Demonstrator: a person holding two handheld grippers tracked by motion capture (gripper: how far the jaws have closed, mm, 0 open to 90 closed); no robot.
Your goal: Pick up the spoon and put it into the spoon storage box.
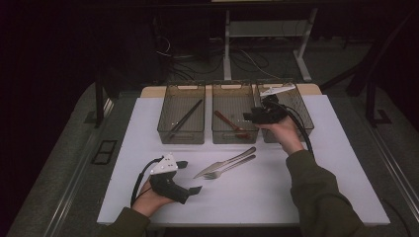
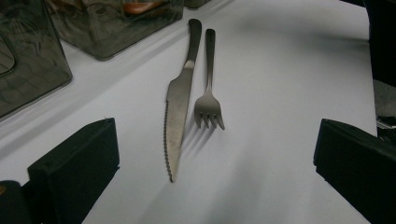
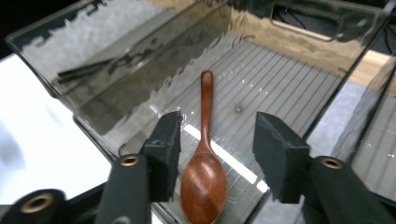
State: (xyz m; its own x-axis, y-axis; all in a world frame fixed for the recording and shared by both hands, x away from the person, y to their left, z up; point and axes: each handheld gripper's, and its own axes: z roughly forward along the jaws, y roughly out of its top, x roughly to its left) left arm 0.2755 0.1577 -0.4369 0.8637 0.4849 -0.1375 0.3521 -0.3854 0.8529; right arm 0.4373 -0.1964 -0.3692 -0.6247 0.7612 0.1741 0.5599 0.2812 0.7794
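The left gripper (image 1: pixel 190 177) lies low over the white table (image 1: pixel 321 197), cupped in the person's left hand (image 1: pixel 150 200) near the front edge, its jaws spread wide with nothing between them. Just ahead of those jaws, a knife (image 2: pixel 177 107) and a fork (image 2: pixel 208 93) lie side by side on the bare tabletop, almost touching, the knife on the left with its toothed edge turned outward and its tip toward the gripper, the fork with its prongs toward the gripper too. Both handles point away, toward the row of bins.

Beyond the cutlery stand three see-through plastic bins in a line. The left bin (image 1: pixel 181 133) holds a pair of dark chopsticks (image 1: pixel 185 118) lying lengthwise, well off to the left of the right gripper. The middle bin (image 1: pixel 233 136) holds a wooden spoon (image 3: pixel 204 172), resting flat on the ribbed floor.

The right gripper (image 3: pixel 217 156), held in the person's right hand (image 1: pixel 284 131), hangs over the near right part of that middle bin and points down into it. Its jaws stand partly open, one on each side of the spoon's bowl, with a clear gap between each pad and the wood; the spoon sits between them but is not gripped. The spoon's handle runs straight away from the gripper toward the far end of the bin. The right bin (image 1: pixel 304 111) stands just beyond the hand, its contents hidden by the gripper.
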